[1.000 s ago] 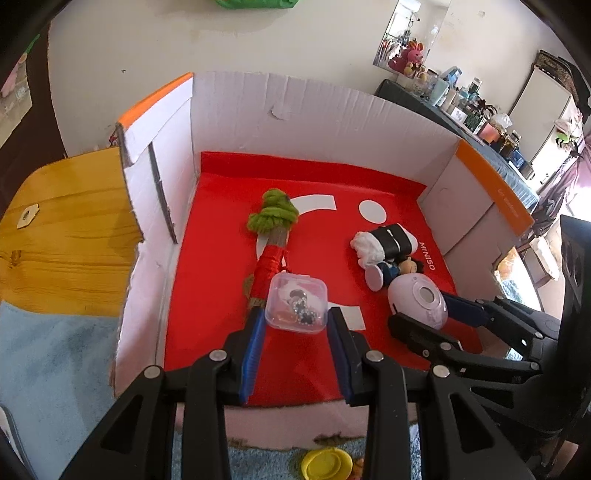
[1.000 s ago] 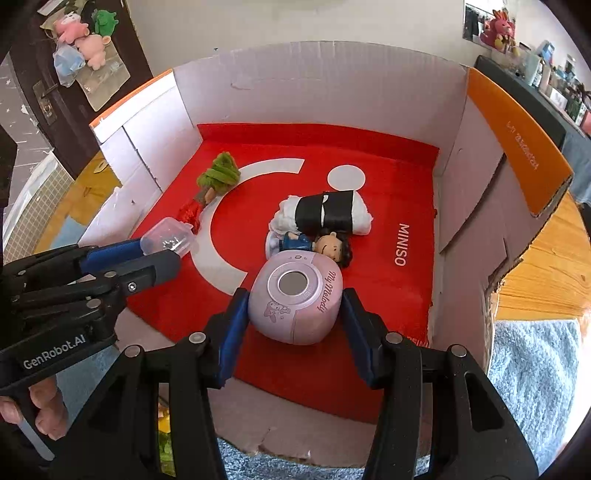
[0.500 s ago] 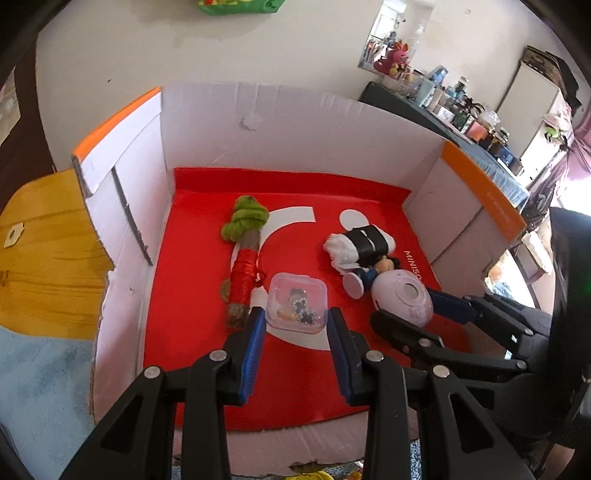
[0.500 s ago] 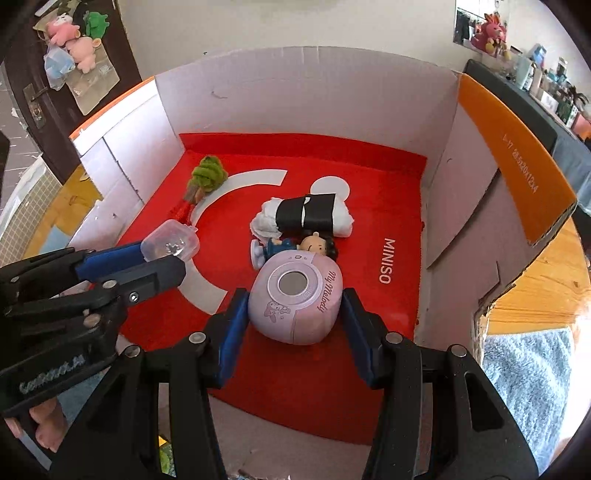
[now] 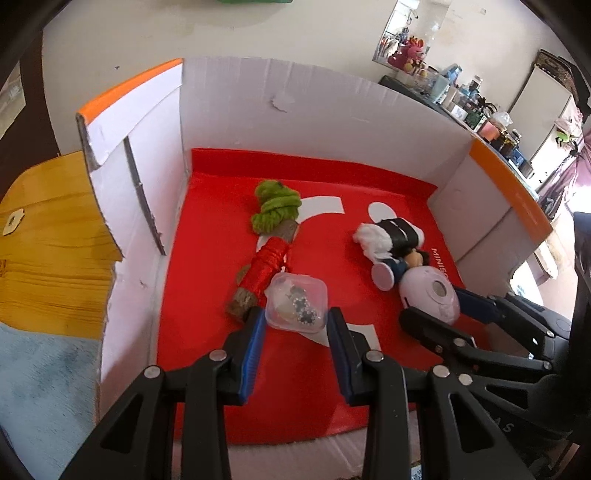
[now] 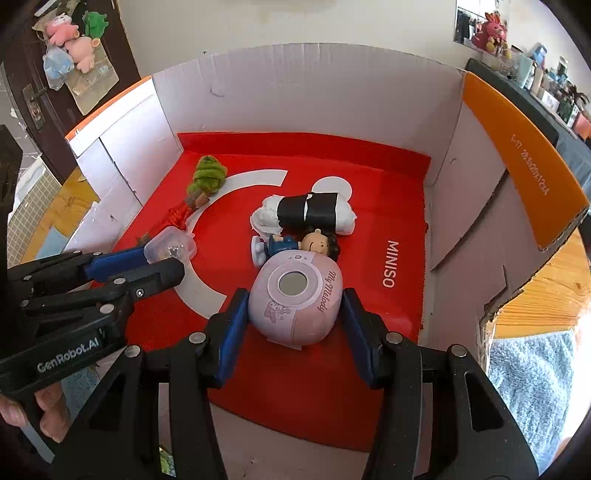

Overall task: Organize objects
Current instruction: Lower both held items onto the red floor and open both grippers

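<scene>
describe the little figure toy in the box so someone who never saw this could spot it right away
Look inside the open white cardboard box with the red liner. Near the middle lies a white roll with a black band, and just in front of it the figure lies on its side, between that roll and the pink My Melody gadget. It is the only thing with a face: dark hair, blue clothes.

Behind the box rises a plain pale wall [image 6: 295,22], and off to one side a dark door [image 6: 55,92] has a pink plush [image 6: 74,44] and a green plush [image 6: 95,23] hanging on it with a clear bag. Along the far side runs a dark shelf [image 5: 443,107] crowded with bottles and jars, a pink-and-red stuffed toy [image 5: 410,51] perched at its end. Underneath everything lies a wooden counter [image 5: 48,251], partly covered by a fluffy blue-grey cloth [image 6: 528,373].
</scene>
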{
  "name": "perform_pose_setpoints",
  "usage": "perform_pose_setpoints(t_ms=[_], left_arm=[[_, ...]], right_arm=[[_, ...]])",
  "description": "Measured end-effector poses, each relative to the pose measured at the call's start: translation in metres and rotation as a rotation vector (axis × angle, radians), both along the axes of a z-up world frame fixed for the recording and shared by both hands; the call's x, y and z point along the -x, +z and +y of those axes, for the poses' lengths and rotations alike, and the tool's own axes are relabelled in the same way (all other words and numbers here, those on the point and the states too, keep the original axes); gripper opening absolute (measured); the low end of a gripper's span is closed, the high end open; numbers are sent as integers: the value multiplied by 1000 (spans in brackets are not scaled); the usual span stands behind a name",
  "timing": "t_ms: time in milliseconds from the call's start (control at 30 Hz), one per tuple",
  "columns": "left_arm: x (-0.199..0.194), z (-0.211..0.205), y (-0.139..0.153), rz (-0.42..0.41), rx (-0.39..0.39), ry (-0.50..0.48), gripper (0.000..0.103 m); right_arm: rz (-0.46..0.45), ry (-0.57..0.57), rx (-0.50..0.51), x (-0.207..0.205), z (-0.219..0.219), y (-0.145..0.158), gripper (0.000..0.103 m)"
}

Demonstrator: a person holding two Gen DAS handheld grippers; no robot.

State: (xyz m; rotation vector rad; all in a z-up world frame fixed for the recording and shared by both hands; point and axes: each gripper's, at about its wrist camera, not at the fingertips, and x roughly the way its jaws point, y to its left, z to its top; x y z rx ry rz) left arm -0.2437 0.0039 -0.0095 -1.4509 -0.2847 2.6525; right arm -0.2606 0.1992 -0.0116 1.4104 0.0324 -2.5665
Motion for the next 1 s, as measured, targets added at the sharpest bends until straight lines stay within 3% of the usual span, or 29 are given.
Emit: perform_pose_setpoints(t_ms=[1000], left_arm=[[-2,-3,6,14,11,2,36]], right_arm=[[-6,17,32,-5,3,2,49]])
